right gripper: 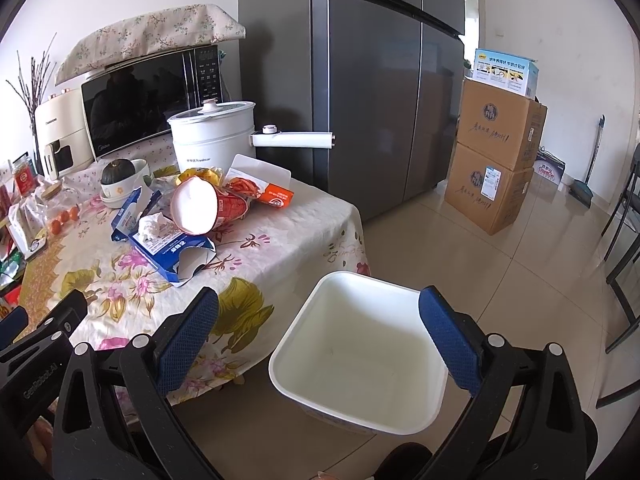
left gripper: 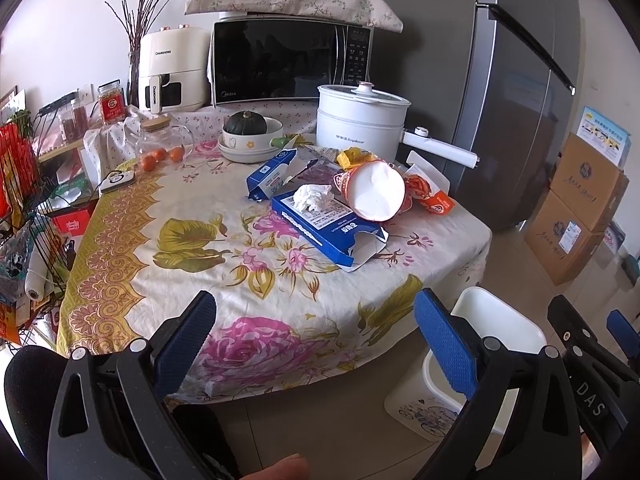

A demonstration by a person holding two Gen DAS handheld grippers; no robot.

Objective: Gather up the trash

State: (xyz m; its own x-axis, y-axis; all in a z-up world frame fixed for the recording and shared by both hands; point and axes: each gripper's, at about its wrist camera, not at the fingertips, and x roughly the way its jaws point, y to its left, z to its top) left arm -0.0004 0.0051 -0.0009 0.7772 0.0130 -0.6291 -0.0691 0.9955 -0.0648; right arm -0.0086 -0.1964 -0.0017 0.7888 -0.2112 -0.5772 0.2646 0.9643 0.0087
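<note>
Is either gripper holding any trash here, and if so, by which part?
Nothing is held. The left gripper and right gripper are both open and empty, short of the trash on the table.

Both wrist views facing the table [left gripper: 120,240] — shared trash pile; bin [right gripper: 360,344] nearer rightward

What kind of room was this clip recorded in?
Most likely a home kitchen or dining corner: a microwave and a tall fridge stand behind a cloth-covered table, with an electric pot on it.
</note>
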